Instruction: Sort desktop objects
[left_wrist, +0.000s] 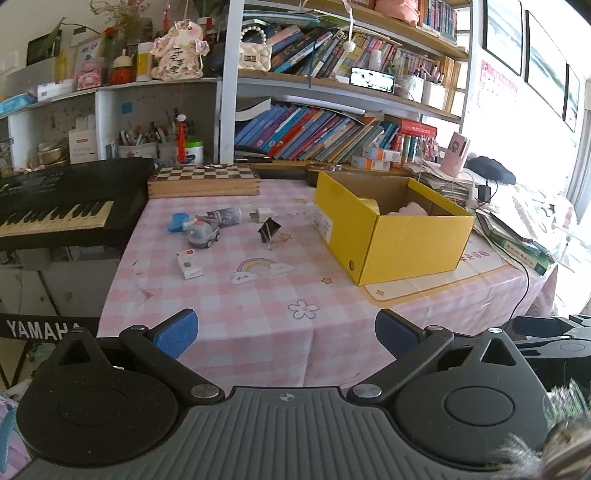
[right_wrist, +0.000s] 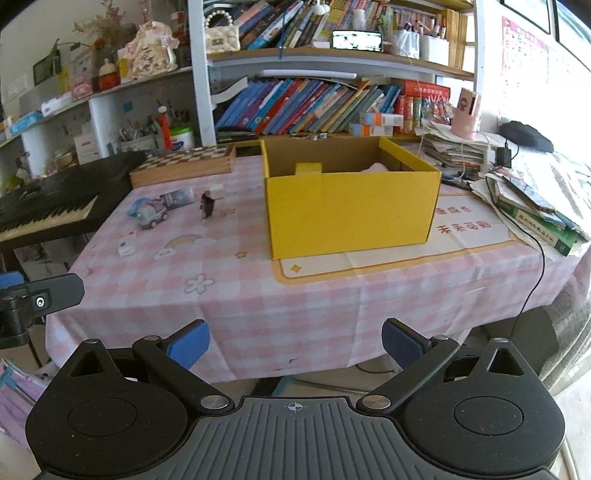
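Note:
A yellow cardboard box stands open on the pink checked tablecloth, with something pale pink inside. Left of it lie small items: a grey toy car, a blue object, a purple printed tube, a white charger plug, a black binder clip and a small white box. My left gripper and right gripper hang open before the table's near edge, holding nothing.
A black keyboard stands left of the table. A wooden chessboard box lies at the table's back. Bookshelves rise behind. Stacked papers and books with a black cable crowd the right edge.

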